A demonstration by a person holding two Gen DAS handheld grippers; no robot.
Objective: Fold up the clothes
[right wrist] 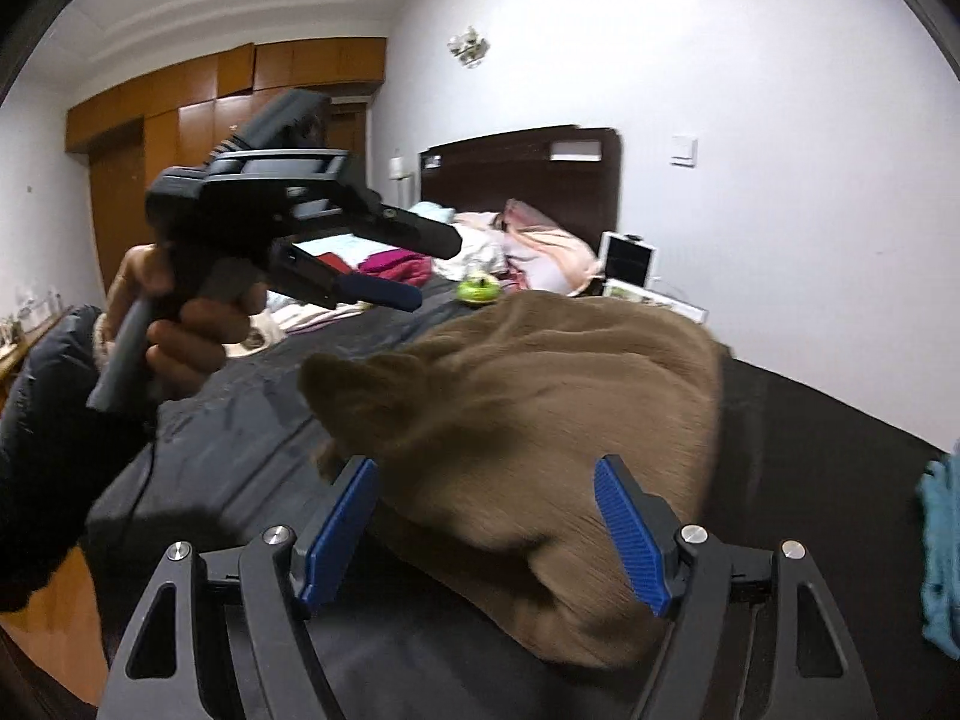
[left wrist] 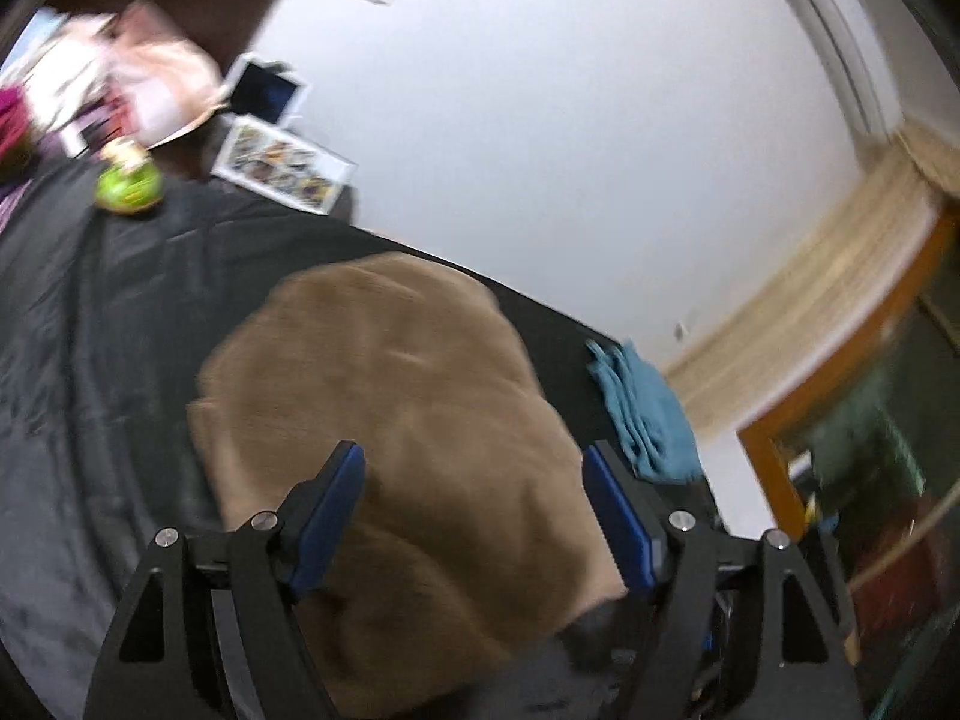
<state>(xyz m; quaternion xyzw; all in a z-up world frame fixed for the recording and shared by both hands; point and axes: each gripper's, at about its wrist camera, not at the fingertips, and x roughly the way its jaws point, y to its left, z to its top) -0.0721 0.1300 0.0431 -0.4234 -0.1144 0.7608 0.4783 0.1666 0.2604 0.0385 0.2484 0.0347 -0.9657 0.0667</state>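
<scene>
The brown garment (left wrist: 396, 438) lies bunched in a rounded heap on the dark bedspread (left wrist: 90, 360), at the near edge of the bed. A blue cloth (left wrist: 645, 414) lies just beside it to the right, close to the bed's right edge. The left gripper (left wrist: 474, 516) has its jaws spread wide above the near part of the heap, with nothing pinched between the blue pads (left wrist: 333, 516). The right gripper (right wrist: 489, 531) stands equally wide and empty over the same garment. In the right wrist view the left gripper is held raised, clear of the cloth, by the person's left hand (right wrist: 192, 330). The step in hand appears to be a release between folds; both tools are free of the fabric. The garment is not yet a flat, squared packet. The next move probably calls for locating two edges or corners of the heap, lowering both grippers to them, closing on a single layer each, and drawing the cloth flat. A green toy (left wrist: 129, 183) sits far off, well apart.
</scene>
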